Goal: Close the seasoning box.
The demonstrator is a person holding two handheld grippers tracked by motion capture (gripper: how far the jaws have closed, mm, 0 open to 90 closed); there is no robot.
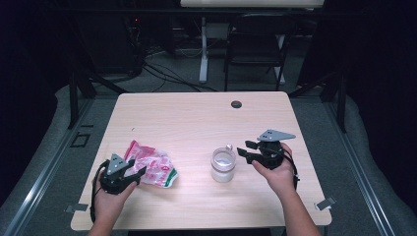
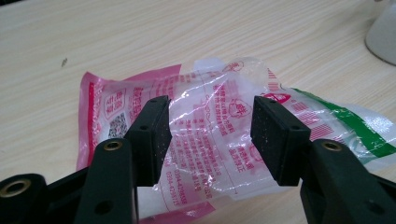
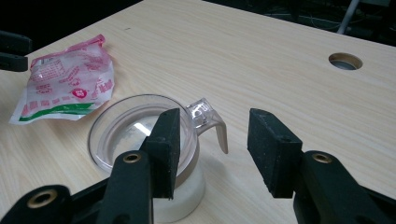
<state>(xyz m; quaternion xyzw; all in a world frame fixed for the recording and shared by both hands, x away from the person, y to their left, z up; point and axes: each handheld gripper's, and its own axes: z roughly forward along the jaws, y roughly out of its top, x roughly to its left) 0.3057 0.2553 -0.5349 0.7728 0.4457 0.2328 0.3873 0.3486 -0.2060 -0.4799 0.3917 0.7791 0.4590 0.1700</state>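
A crumpled clear plastic bag (image 1: 156, 169) with pink and green print lies at the table's front left. My left gripper (image 1: 136, 167) is open at the bag's near edge. In the left gripper view the bag (image 2: 210, 88) sits between and beyond that gripper's (image 2: 211, 135) pads, which do not press on it. A clear glass jar (image 1: 223, 164) with white powder inside stands at front centre. My right gripper (image 1: 244, 148) is open just right of it. In the right gripper view the jar's handle (image 3: 211, 122) points into the gap of the open right gripper (image 3: 215, 135), untouched.
The light wooden table (image 1: 196, 118) has a round cable hole (image 1: 236, 104) near its far edge. A dark folding chair (image 1: 258, 44) and a white desk leg (image 1: 203, 49) stand beyond the table. The bag (image 3: 70, 84) lies left of the jar (image 3: 126, 133).
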